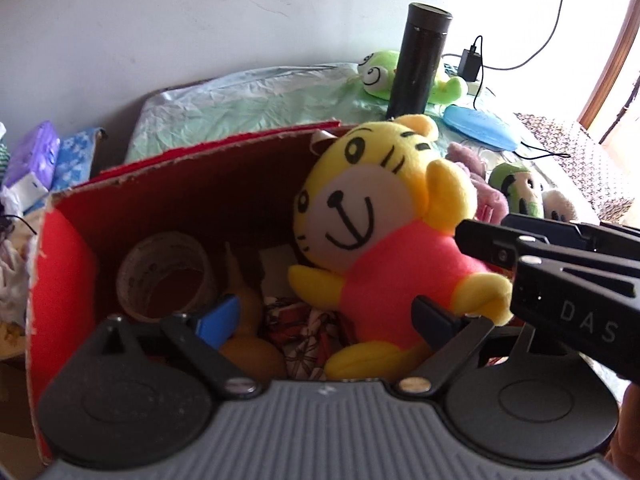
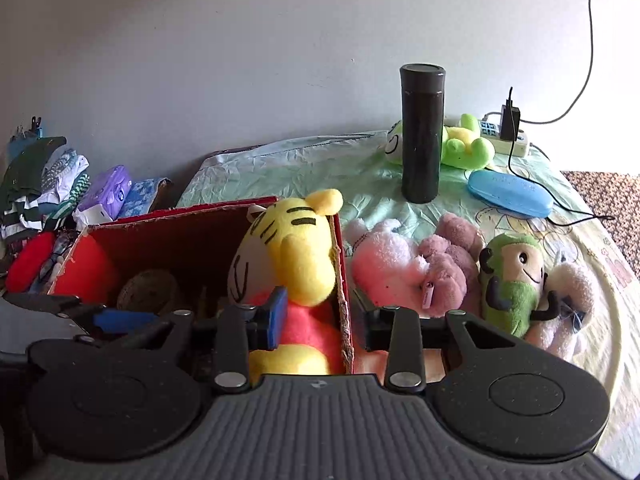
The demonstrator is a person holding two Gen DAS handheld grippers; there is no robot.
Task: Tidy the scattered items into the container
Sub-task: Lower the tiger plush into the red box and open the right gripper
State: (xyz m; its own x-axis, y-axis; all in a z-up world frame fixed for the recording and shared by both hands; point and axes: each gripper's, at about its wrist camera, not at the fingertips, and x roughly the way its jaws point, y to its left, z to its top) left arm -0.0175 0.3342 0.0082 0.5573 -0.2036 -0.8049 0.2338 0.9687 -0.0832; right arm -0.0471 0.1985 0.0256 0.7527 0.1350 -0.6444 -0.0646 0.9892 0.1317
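Observation:
A red cardboard box point(image 1: 64, 264) point(image 2: 200, 220) holds a yellow tiger plush in a pink shirt point(image 1: 376, 232) point(image 2: 296, 260), a tape roll point(image 1: 168, 276), a tan gourd point(image 1: 248, 344) and patterned cloth. My left gripper point(image 1: 324, 316) is open over the box, its fingers on either side of the tiger's lower body without squeezing it. My right gripper point(image 2: 324, 320) is open, straddling the box's right wall; its blue-padded finger point(image 2: 276, 316) lies against the tiger. It also shows at the right of the left wrist view point(image 1: 560, 264).
On the bedspread right of the box lie a pink-white plush point(image 2: 384, 264), a mauve plush point(image 2: 452, 260), a green-hooded doll point(image 2: 512, 280) and a white plush point(image 2: 568, 300). Behind stand a black flask point(image 2: 422, 132), a green frog plush point(image 2: 468, 144), a blue case point(image 2: 508, 192) and a power strip point(image 2: 508, 136). Clothes pile at left point(image 2: 44, 184).

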